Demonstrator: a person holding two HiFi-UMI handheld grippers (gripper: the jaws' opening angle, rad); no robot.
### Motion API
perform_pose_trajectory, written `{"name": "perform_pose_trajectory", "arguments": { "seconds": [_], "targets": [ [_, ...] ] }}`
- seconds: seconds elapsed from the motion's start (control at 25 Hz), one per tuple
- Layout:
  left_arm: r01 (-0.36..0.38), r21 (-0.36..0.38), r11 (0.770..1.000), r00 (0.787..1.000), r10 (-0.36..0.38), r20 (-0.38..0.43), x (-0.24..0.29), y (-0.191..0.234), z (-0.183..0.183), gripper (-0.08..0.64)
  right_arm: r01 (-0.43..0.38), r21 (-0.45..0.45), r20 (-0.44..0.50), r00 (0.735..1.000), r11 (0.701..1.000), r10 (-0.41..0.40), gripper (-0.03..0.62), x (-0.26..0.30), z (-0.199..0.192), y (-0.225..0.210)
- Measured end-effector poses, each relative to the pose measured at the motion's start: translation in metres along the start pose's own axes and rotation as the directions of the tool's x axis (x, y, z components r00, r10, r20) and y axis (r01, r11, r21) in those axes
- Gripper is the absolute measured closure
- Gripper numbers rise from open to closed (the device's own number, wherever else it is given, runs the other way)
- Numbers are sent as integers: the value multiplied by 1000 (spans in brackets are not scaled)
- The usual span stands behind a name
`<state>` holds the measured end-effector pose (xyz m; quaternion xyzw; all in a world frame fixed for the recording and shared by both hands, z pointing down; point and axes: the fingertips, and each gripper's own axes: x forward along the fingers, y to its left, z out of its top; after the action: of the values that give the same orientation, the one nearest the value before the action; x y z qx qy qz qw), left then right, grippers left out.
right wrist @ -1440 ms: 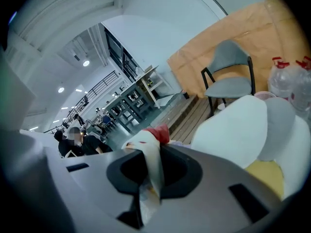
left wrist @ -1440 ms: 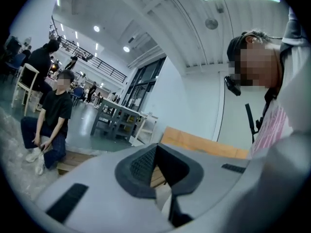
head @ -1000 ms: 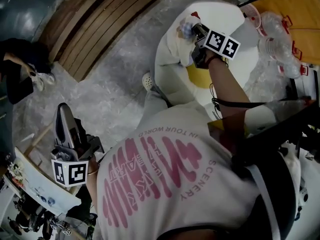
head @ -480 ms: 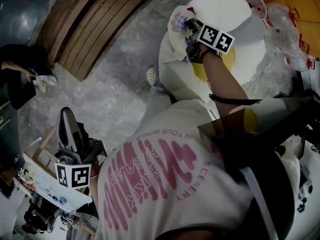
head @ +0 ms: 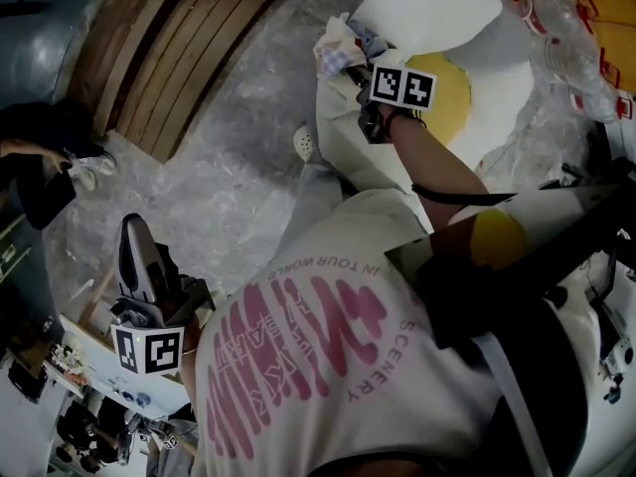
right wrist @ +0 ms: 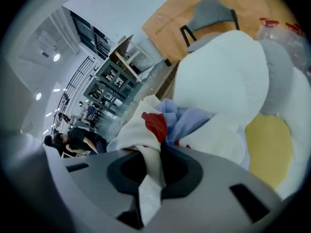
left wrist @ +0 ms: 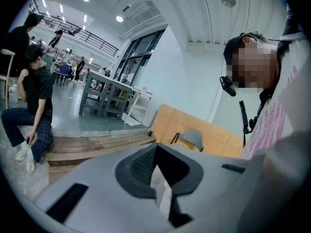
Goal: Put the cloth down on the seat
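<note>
The cloth [head: 340,46] is a crumpled white, pale blue and red bundle. My right gripper [head: 360,66] is shut on it and holds it over the left edge of the seat [head: 437,13], a white padded chair with a yellow cushion [head: 449,85]. In the right gripper view a white fold of the cloth [right wrist: 194,127] is pinched between the jaws of the right gripper [right wrist: 148,178], in front of the white seat back [right wrist: 223,67]. My left gripper [head: 134,256] hangs low at my left side, shut and empty. The left gripper [left wrist: 163,193] points into the room.
A wooden slatted platform [head: 189,38] lies left of the seat. A person [head: 40,157] sits at its end. Clear plastic items with red parts [head: 576,38] lie at the far right. My shoe [head: 303,142] stands on the plastic-covered floor. A grey chair [left wrist: 192,139] stands by an orange panel.
My right gripper has carried the cloth leftward to the seat's left edge, and more of the yellow cushion shows. The left gripper has hardly moved.
</note>
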<state>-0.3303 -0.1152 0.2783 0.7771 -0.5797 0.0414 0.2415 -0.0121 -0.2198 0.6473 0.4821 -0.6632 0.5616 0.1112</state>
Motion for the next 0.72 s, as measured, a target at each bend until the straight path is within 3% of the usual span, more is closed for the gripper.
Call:
{"name": "perform_pose_trajectory", "arguments": {
  "seconds": [0.24, 0.52, 0.72],
  "targets": [
    [11, -21, 1000, 1000, -11, -9, 7, 0, -3, 551, 29, -25, -94, 995, 999, -31, 543, 9, -34, -13],
    [10, -40, 999, 1000, -10, -13, 7, 2, -5, 551, 52, -119, -134, 989, 992, -68, 543, 4, -41, -20],
    [11, -44, 999, 1000, -12, -16, 8, 4, -7, 551, 107, -233, -208, 966, 966, -157, 543, 1, -55, -35]
  ]
}}
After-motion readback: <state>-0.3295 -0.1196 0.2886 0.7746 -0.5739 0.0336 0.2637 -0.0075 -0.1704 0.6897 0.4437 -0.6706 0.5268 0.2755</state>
